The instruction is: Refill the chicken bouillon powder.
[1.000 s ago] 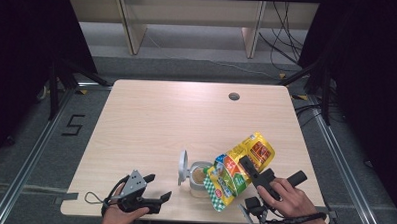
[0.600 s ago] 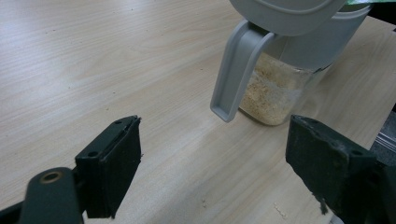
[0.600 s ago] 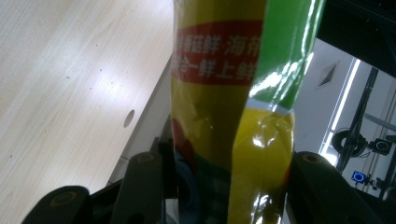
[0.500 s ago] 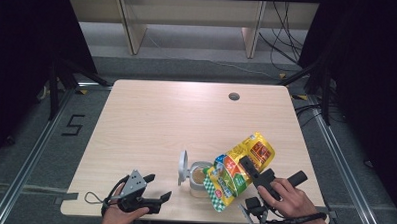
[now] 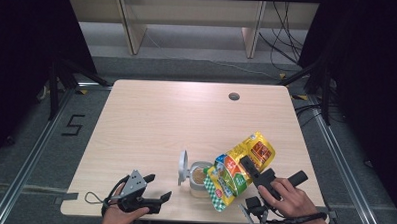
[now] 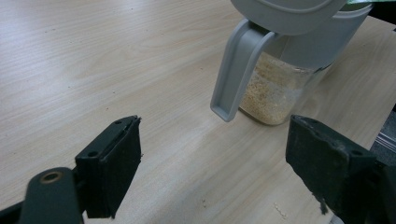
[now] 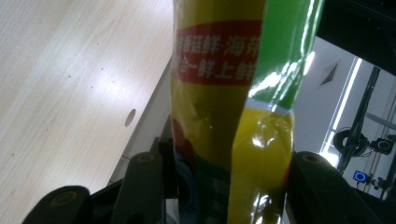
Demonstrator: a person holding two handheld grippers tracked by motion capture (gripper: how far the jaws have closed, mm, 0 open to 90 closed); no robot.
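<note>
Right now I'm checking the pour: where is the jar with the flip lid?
In the high view the jar stands near the table's front edge, right of centre, lid open, under the tilted bag held by the right hand-held gripper.

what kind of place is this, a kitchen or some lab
Most likely a lab or recording studio, not a kitchen: a bare wooden table on a metal frame, black curtains around it, loose cables on the floor behind.
</note>
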